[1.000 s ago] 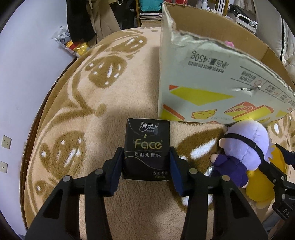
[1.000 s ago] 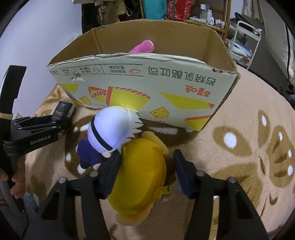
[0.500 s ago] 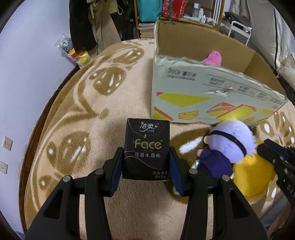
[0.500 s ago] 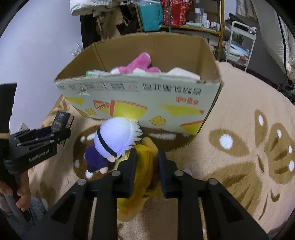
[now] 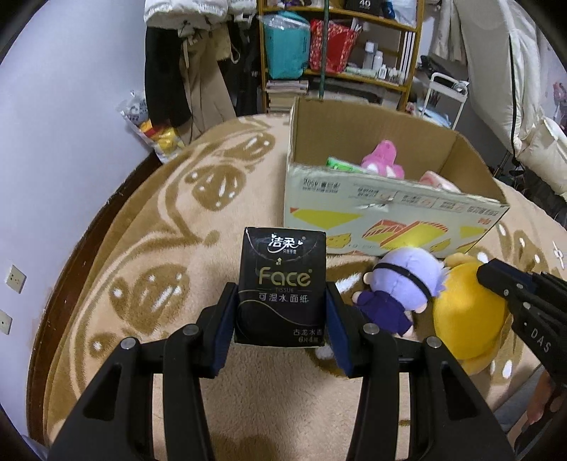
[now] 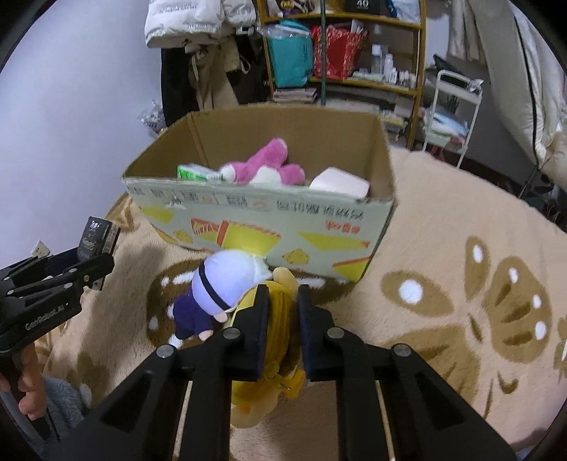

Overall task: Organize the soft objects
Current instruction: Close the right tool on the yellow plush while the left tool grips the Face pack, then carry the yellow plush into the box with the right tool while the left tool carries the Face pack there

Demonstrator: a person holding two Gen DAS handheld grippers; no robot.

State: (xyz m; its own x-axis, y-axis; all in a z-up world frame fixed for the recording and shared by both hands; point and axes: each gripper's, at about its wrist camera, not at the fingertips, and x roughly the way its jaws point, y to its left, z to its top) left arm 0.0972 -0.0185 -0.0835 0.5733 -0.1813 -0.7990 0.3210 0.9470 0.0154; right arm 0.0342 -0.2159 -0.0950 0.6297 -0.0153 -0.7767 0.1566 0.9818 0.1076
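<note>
Background's pretty cluttered: a beige fleecy blanket with brown blob patterns (image 5: 149, 227) is covering the surface, a yellow wooden shelf unit (image 6: 418, 88) is holding a teal bag (image 6: 290, 64) and a red gift bag (image 6: 335, 53), a white puffy jacket (image 6: 187, 21) is hanging up top, and a white wire cart (image 6: 457, 106) is sitting off to the right.
</note>
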